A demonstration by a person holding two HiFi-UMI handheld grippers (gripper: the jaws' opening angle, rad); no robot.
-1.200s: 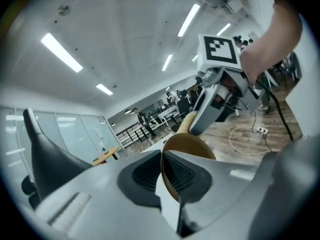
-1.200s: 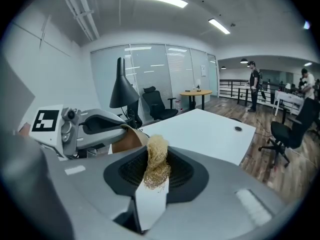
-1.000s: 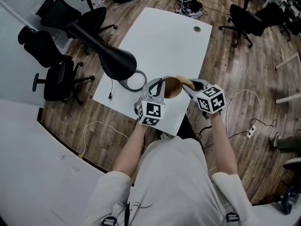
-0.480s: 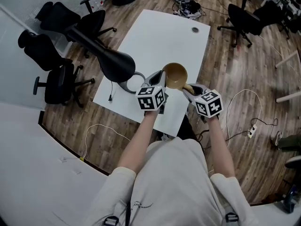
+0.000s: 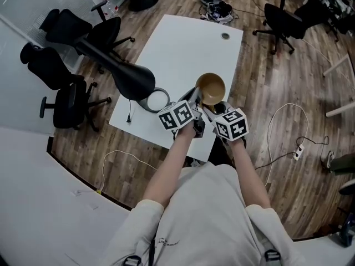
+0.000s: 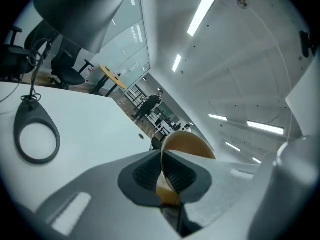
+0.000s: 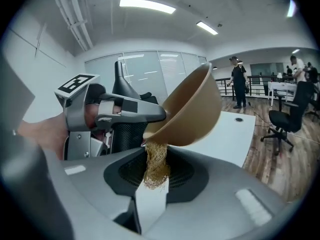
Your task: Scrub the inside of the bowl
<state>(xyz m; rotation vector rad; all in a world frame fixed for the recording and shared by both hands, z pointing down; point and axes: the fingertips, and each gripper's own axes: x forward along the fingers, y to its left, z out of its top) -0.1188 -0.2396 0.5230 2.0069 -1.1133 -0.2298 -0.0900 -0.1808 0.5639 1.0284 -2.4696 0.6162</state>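
An open-plan office: black swivel chairs (image 5: 62,100) around a white desk (image 5: 183,49), glass partitions (image 7: 145,74), wood-plank floor (image 5: 277,93).

Behind bowl (image 7: 192,109) rim — scrubber (image 7: 156,168) top

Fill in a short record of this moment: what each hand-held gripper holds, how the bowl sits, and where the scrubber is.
left hand-held gripper: shut on the rim of the bowl
right hand-held gripper: shut on a fibrous scrubber
bowl state: tan, tilted, held above the white table
scrubber position: just under the bowl's near rim, not inside it
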